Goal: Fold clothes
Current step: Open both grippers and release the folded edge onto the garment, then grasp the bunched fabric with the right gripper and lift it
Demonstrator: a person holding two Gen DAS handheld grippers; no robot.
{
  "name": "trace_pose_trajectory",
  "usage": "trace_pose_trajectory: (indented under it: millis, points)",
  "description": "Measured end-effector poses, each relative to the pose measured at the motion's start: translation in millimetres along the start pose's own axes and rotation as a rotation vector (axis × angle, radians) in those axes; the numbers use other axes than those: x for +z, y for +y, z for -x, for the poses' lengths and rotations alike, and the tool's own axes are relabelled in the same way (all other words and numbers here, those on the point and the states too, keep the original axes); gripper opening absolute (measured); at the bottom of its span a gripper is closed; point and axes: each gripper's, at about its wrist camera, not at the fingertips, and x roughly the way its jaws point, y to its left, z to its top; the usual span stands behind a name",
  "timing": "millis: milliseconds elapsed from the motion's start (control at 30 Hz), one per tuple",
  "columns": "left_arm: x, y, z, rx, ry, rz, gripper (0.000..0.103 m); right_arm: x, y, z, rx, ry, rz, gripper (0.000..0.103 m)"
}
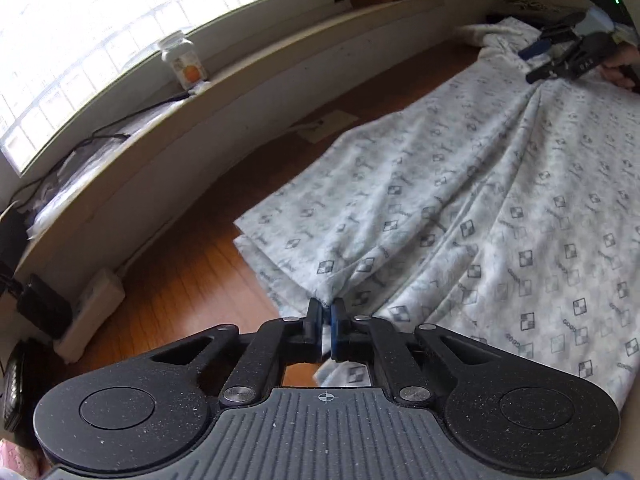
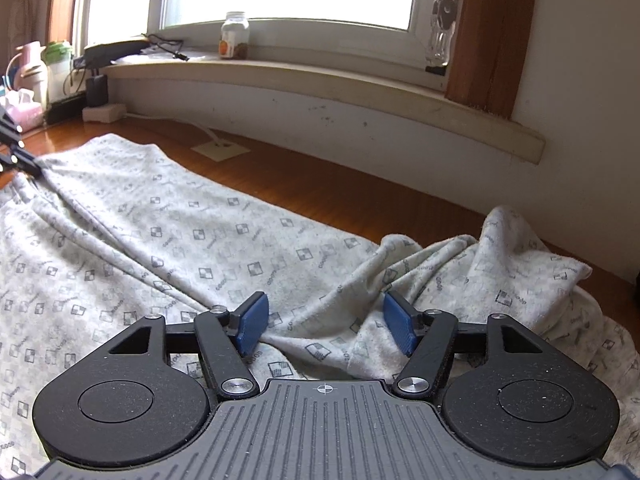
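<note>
Low in the left wrist view, left gripper (image 1: pixel 326 312) clamped on a bunched edge of the patterned garment (image 1: pixel 480 216), blue pads pressed together with cloth pinched between. Spread from that pinch up toward the upper right of the frame, pale fabric printed with small dark squares, lying on a wooden floor (image 1: pixel 188 280), creases fanning out from the grip point. Far off at upper right, right gripper (image 1: pixel 540 62) above the other end of the cloth, fingers spread apart, part of a hand (image 1: pixel 618 66) behind it. Along the upper left, a bright window over a sill (image 1: pixel 280 60) carrying a jar (image 1: pixel 185 62); at lower left, a power strip (image 1: pixel 94 312) against the wall

Next, the right wrist view: right gripper (image 2: pixel 325 322) wide apart at lower centre, blue fingers (image 2: pixel 253 322) resting down against a rumpled ridge of the garment (image 2: pixel 200 232), nothing pinched between. Crumpled folds piled at right of centre, flatter cloth running to the left edge of the frame. At far left, black linkage of the left gripper (image 2: pixel 16 160) just showing at the cloth's end, too cropped to tell its closure from here. Beyond, the wooden floor (image 2: pixel 360 184), a floor outlet plate (image 2: pixel 220 148), the sill (image 2: pixel 320 76) with the jar (image 2: pixel 234 36), and bottles (image 2: pixel 56 68) at upper left
</note>
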Motion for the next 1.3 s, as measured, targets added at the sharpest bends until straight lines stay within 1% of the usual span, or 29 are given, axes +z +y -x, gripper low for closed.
trace_pose_trajectory:
  millis: [67, 133, 200, 233, 267, 300, 333, 367, 433, 467, 500, 567, 667, 833, 1133, 1233, 1300]
  points:
    - [0, 10, 8, 0.018, 0.008, 0.016, 0.0, 0, 0, 0, 0.0, -0.001, 0.001, 0.064]
    - [0, 19, 15, 0.032, 0.013, 0.038, 0.0, 0, -1, 0, 0.002, 0.0, 0.0, 0.065]
    - [2, 26, 22, 0.047, 0.0, 0.075, 0.005, 0, -1, -1, 0.004, 0.001, -0.001, 0.066]
    - [6, 26, 24, 0.045, -0.019, 0.099, 0.01, 0, -1, -1, 0.004, 0.002, 0.0, 0.066]
    - [10, 26, 26, 0.043, -0.037, 0.123, 0.023, 0, -1, -1, 0.004, 0.002, 0.0, 0.066]
    - [15, 26, 28, 0.041, -0.056, 0.147, 0.033, 0, -1, -1, 0.004, 0.003, 0.001, 0.066]
    - [21, 23, 28, 0.038, -0.084, 0.169, 0.054, 0, -1, -1, 0.006, 0.005, 0.0, 0.067]
    - [30, 18, 26, 0.027, -0.112, 0.195, 0.067, 1, -2, -2, 0.008, 0.007, -0.002, 0.067]
    - [49, 8, 14, -0.038, -0.157, 0.256, 0.071, 1, -4, -3, 0.016, 0.013, -0.013, 0.068]
    - [60, 3, 6, -0.076, -0.176, 0.287, 0.076, 1, -6, -4, 0.022, 0.016, -0.021, 0.069]
    - [71, -4, -4, -0.106, -0.187, 0.313, 0.079, 1, -8, -4, 0.028, 0.02, -0.031, 0.069]
    - [93, -22, -26, -0.148, -0.194, 0.334, 0.079, 1, -11, -5, 0.039, 0.026, -0.05, 0.07]
    - [121, -49, -60, -0.191, -0.177, 0.321, 0.079, 1, -14, -7, 0.051, 0.032, -0.07, 0.071]
    - [116, -50, -79, -0.164, -0.162, 0.329, 0.079, 2, -18, -9, 0.067, 0.039, -0.092, 0.072]
    - [106, -51, -113, -0.112, -0.135, 0.345, 0.081, 7, -19, -18, 0.066, 0.041, -0.095, 0.073]
    - [104, -44, -114, -0.09, -0.132, 0.354, 0.08, 11, -18, -25, 0.068, 0.043, -0.095, 0.074]
    - [103, -32, -119, -0.074, -0.13, 0.357, 0.08, 16, -17, -33, 0.067, 0.043, -0.093, 0.075]
